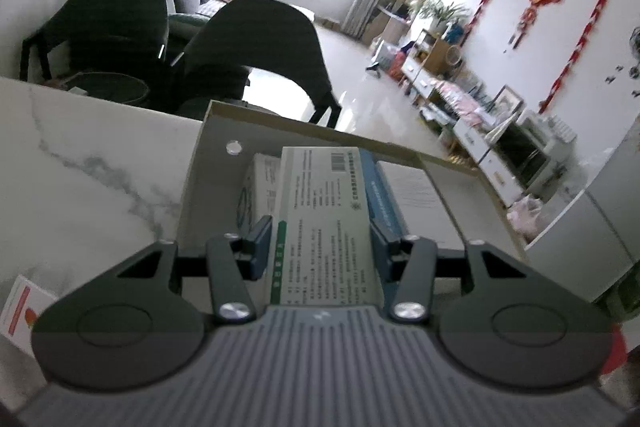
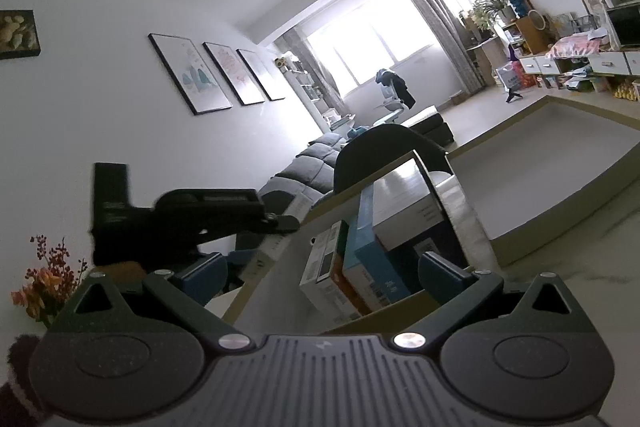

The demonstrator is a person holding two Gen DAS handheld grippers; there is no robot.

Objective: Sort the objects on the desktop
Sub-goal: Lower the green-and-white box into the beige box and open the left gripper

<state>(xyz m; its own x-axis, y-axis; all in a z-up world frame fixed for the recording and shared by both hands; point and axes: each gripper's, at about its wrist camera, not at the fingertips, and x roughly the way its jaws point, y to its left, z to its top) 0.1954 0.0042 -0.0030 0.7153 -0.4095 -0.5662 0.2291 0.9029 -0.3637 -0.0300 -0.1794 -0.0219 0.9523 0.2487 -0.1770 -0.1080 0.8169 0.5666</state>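
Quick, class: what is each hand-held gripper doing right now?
Left hand-held gripper: shut on a white printed box over the cardboard tray.
Right hand-held gripper: open, holding nothing.

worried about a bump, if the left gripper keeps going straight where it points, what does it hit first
Probably the cardboard box. The left gripper is shut on a white carton whose far end already reaches over the box, above the cartons inside. Those, or the box's far wall, would likely come first; depth is unclear.

Cardboard tray [image 1: 208, 131] crowded with upright boxes [image 2: 332, 275], marble table [image 1: 100, 155] left clear
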